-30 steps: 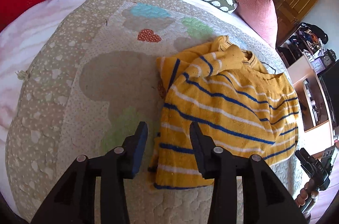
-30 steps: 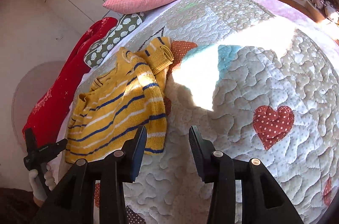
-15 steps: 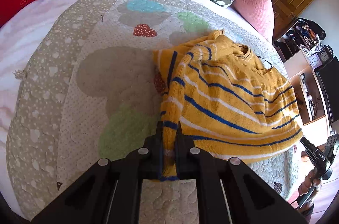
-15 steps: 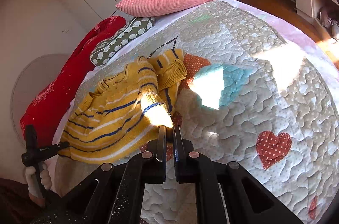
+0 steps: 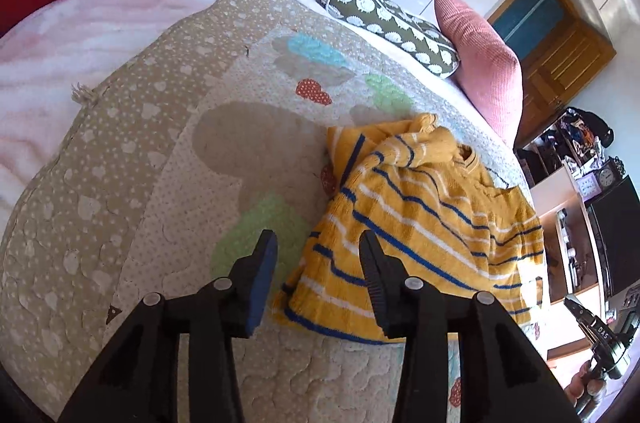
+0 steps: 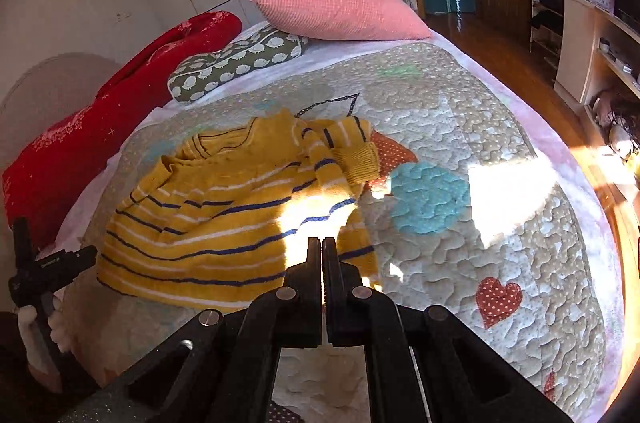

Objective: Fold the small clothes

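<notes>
Both wrist views are angled downward, close above the quilted patchwork bedspread; the yellow blue-striped knitted sweater is shared from opposite sides.

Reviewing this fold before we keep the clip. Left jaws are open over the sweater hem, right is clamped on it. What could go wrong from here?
1. The left gripper has just opened, so the yellow striped sweater is held by the right gripper alone; the fold may skew.
2. One sleeve is bunched near the collar and could get trapped inside the fold.
3. Sun glare at the right pinch hides how much hem is caught; it might slip.
</notes>
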`<action>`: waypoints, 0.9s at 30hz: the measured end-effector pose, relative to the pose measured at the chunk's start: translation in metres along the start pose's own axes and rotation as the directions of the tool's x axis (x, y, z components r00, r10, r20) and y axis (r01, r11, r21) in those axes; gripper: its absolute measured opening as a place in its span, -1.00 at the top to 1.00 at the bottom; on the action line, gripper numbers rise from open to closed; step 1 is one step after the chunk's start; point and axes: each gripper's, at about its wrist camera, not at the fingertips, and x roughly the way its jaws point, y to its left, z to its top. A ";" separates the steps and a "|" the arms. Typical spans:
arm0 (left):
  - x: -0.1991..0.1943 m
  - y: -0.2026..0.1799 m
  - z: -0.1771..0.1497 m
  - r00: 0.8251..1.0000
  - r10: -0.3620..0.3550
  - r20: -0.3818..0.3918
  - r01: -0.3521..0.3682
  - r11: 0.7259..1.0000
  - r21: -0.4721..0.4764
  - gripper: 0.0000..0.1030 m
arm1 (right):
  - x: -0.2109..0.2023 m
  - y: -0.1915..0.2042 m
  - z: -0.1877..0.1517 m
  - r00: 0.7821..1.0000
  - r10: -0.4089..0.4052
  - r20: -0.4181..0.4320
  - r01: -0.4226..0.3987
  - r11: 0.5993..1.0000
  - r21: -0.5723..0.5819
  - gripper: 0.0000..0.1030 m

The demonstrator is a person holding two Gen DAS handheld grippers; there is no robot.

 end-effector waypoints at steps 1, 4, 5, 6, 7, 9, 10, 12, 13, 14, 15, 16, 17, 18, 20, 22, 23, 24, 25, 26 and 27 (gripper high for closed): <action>0.001 0.001 0.002 1.000 -0.016 0.017 0.016 1.000 -0.012 0.18 | 0.011 0.019 0.004 0.999 0.034 -0.024 -0.035 0.999 -0.007 0.96; 0.010 0.012 0.006 0.998 -0.051 0.045 0.052 0.998 -0.038 0.18 | 0.055 0.076 0.014 0.990 0.094 -0.107 -0.098 0.995 -0.028 0.96; 0.012 0.016 0.006 0.996 -0.066 0.055 0.069 0.997 -0.039 0.18 | 0.070 0.095 0.017 0.989 0.089 -0.118 -0.096 0.994 -0.052 0.96; 0.011 0.022 0.006 0.995 -0.079 0.068 0.081 0.996 -0.035 0.18 | 0.084 0.115 0.021 0.989 0.081 -0.126 -0.092 0.992 -0.082 0.96; 0.011 0.028 0.005 0.993 -0.085 0.082 0.088 0.996 -0.027 0.18 | 0.100 0.134 0.027 0.987 0.080 -0.140 -0.096 0.989 -0.111 0.96; 0.012 0.037 0.011 0.993 -0.091 0.070 0.094 0.995 -0.030 0.18 | 0.135 0.169 0.038 0.981 0.080 -0.176 -0.105 0.984 -0.140 0.96; 0.012 0.042 0.016 0.991 -0.118 0.062 0.121 0.991 -0.048 0.18 | 0.153 0.185 0.044 0.979 0.074 -0.188 -0.103 0.983 -0.151 0.96; 0.005 0.051 0.023 0.982 -0.163 0.090 0.170 0.983 -0.065 0.17 | 0.188 0.213 0.056 0.977 0.040 -0.211 -0.079 0.980 -0.181 0.96; 0.001 0.053 0.025 0.981 -0.158 0.109 0.166 0.984 -0.061 0.16 | 0.205 0.225 0.061 0.975 0.020 -0.221 -0.064 0.979 -0.194 0.96; -0.001 0.056 0.026 0.981 -0.149 0.121 0.157 0.986 -0.058 0.16 | 0.221 0.236 0.066 0.973 0.003 -0.229 -0.051 0.977 -0.205 0.96; -0.002 0.059 0.028 0.981 -0.147 0.126 0.156 0.986 -0.061 0.16 | 0.236 0.247 0.071 0.971 -0.018 -0.238 -0.035 0.975 -0.218 0.96; -0.001 0.063 0.029 0.981 -0.151 0.124 0.161 0.985 -0.069 0.15 | 0.252 0.256 0.077 0.969 -0.037 -0.246 -0.022 0.973 -0.231 0.96; 0.002 0.067 0.030 0.981 -0.156 0.115 0.166 0.983 -0.082 0.15 | 0.265 0.265 0.080 0.965 -0.053 -0.255 -0.012 0.969 -0.246 0.96; 0.005 0.071 0.031 0.982 -0.160 0.101 0.170 0.980 -0.101 0.15 | 0.277 0.273 0.083 0.962 -0.072 -0.262 0.002 0.966 -0.259 0.96; 0.011 0.080 0.033 0.983 -0.165 0.078 0.175 0.975 -0.136 0.15 | 0.299 0.283 0.087 0.949 -0.074 -0.305 -0.011 0.964 -0.267 0.91; 0.011 0.087 0.033 0.985 -0.154 0.078 0.165 0.973 -0.163 0.15 | 0.307 0.290 0.087 0.938 -0.104 -0.330 0.009 0.960 -0.279 0.90; 0.009 0.090 0.034 0.985 -0.148 0.084 0.160 0.972 -0.172 0.15 | 0.301 0.292 0.088 0.943 -0.083 -0.321 -0.009 0.962 -0.272 0.90; 0.008 0.093 0.034 0.985 -0.145 0.089 0.160 0.971 -0.180 0.15 | 0.291 0.294 0.088 0.948 -0.052 -0.314 -0.033 0.965 -0.261 0.87; 0.005 0.096 0.035 0.985 -0.144 0.097 0.160 0.969 -0.189 0.15 | 0.282 0.295 0.087 0.950 -0.041 -0.309 -0.041 0.966 -0.254 0.74; 0.003 0.099 0.035 0.985 -0.141 0.104 0.160 0.967 -0.199 0.15 | 0.272 0.296 0.084 0.950 -0.046 -0.308 -0.035 0.967 -0.254 0.62; 0.001 0.102 0.036 0.985 -0.136 0.111 0.157 0.965 -0.210 0.15 | 0.262 0.297 0.080 0.950 -0.039 -0.311 -0.044 0.966 -0.256 0.26</action>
